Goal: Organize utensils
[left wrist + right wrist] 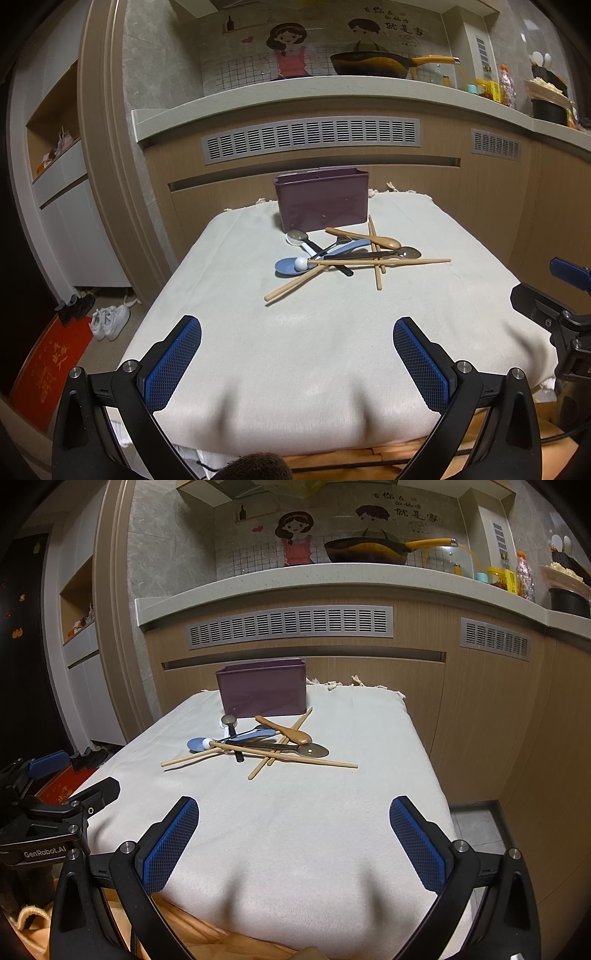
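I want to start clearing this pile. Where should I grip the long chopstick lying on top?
Probably the chopstick's free end sticking out right of the pile, from above with the right gripper, fingers straddling the shaft. Nothing crosses it there.

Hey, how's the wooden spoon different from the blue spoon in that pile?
The wooden spoon is brown, and its bowl points right. The blue spoon is pale blue, its bowl points left, and a white ball sits in it. The wooden one lies nearer the purple box. Both lie in the tangle with chopsticks on the cloth.
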Available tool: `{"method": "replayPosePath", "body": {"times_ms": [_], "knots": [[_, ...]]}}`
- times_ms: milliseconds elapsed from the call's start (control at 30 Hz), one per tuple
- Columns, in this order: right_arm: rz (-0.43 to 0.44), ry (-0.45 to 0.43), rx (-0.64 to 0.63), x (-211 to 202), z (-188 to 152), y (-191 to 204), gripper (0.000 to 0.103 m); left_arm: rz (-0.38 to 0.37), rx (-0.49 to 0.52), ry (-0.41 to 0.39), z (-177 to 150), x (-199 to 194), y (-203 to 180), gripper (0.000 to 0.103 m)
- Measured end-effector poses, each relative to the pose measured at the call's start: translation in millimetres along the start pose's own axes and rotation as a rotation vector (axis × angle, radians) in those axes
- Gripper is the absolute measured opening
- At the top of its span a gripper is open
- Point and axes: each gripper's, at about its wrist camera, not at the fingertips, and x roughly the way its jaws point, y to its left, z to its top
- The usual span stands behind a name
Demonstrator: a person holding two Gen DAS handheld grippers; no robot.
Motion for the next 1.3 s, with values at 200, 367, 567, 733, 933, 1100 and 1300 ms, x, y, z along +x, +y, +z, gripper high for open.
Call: {"method": "replayPosePath", "body": {"times_ms": [200,367,567,733,933,1100,1300], "knots": [[-0.02,-0.026,-0.026,6,12,2,0.103,-0.009,-0.009,0.003,14,10,4,0.103],[-0.038,-0.04,-0.079,16,27,3,0.103,-0.028,-0.001,-0.005,33,25,7,0.103],[-0.022,-0.031,-0.111,47,56,0,0.103,-0.08,0.032,-0.001,57,56,6,0.103],[0.017,0.021,-0.145,97,72,-1,0.103,-0.152,0.1,0.078,72,105,3,0.103],[0.077,0.137,-0.271,167,90,9,0.103,-0.191,0.119,0.156,89,169,12,0.103],[0.128,0.232,-0.325,215,93,11,0.095,-0.179,0.104,0.188,102,209,35,0.103],[0.207,0.294,-0.386,258,106,30,0.067,-0.142,0.004,0.23,103,234,79,0.103]]}}
